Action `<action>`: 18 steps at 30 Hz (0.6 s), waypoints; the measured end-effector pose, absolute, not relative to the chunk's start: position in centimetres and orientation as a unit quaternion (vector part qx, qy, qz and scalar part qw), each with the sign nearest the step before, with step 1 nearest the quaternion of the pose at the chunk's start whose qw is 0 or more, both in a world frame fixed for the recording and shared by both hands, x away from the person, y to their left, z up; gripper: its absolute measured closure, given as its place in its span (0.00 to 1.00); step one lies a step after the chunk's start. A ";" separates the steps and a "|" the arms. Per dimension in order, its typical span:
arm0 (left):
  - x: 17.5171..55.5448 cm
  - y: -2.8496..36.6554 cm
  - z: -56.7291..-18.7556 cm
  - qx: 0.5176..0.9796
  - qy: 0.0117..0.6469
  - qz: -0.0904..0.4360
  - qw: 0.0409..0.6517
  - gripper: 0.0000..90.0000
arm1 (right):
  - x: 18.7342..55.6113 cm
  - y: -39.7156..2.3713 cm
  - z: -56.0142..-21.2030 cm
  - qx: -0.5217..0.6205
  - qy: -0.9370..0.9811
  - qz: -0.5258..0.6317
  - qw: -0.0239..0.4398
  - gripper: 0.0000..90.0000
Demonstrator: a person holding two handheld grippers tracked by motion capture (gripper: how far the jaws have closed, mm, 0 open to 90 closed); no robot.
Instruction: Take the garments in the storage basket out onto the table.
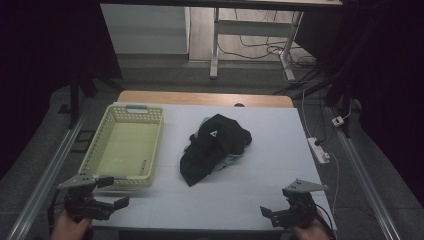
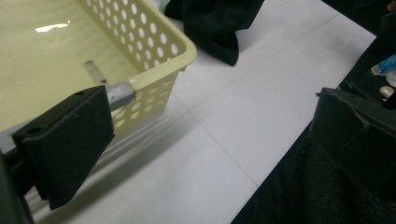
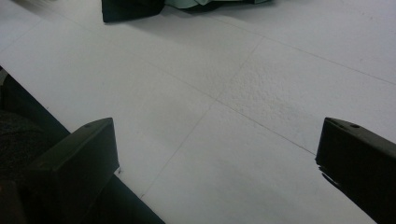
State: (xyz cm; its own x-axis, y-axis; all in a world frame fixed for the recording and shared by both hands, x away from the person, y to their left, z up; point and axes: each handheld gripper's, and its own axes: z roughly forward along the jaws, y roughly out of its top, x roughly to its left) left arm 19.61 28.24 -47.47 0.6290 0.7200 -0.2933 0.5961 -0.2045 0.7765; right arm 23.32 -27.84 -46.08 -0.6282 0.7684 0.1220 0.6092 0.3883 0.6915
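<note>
Left gripper [image 1: 111, 192] hovers at the near-left bench edge, jaws spread wide, nothing between them; right gripper [image 1: 270, 212] likewise at the near-right edge, jaws apart and empty. Both sit low and back, likely a ready pose before reaching in. Just ahead of the left gripper, nearly touching its upper jaw, is the near corner of a pale yellow perforated plastic basket [image 1: 152, 145] with grey handles, empty inside, probably parked there as the drop spot. Ahead and to the right of the left gripper, ahead and left of the right one, well apart from both, lies a crumpled black garment [image 1: 215, 147] with a small white triangle logo on top, heaped over a pale green cloth [image 1: 231, 160] peeking out at its near-right side. Pile is bunched and humped, one dark corner trailing toward the near side; it rests on the white foam-covered bench [image 1: 280, 150], beside the basket, not touching it. Soft heap, so a pinch on a raised fold looks easiest.
</note>
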 end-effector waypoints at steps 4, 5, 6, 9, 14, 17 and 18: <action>19.2 28.9 -47.6 0.770 0.432 0.069 0.465 0.00 | 23.3 -27.8 -46.1 0.417 0.826 0.363 0.110 0.00; 19.1 29.0 -47.6 0.769 0.433 0.070 0.464 0.00 | 23.3 -27.8 -46.1 0.417 0.826 0.363 0.110 0.00; 19.0 29.2 -47.7 0.768 0.436 0.072 0.463 0.00 | 23.3 -27.8 -46.1 0.417 0.826 0.363 0.110 0.00; 18.7 29.7 -47.8 0.766 0.442 0.075 0.460 0.00 | 23.3 -27.8 -46.1 0.417 0.826 0.362 0.109 0.00; 18.1 30.7 -47.8 0.758 0.455 0.081 0.461 0.00 | 23.3 -27.8 -46.1 0.416 0.827 0.362 0.109 0.00; 17.8 31.0 -47.8 0.757 0.458 0.086 0.458 0.00 | 23.3 -27.8 -46.1 0.417 0.827 0.362 0.109 0.00; 17.7 31.0 -47.8 0.757 0.459 0.087 0.457 0.00 | 23.3 -27.8 -46.1 0.417 0.827 0.362 0.109 0.00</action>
State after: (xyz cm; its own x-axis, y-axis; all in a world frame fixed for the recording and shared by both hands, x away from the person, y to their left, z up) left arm 17.71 31.04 -47.78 0.5641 0.7743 -0.2868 0.6148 -0.1620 0.7719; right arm 23.33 -27.84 -46.10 -0.6288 0.7681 0.1209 0.6095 0.3904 0.6900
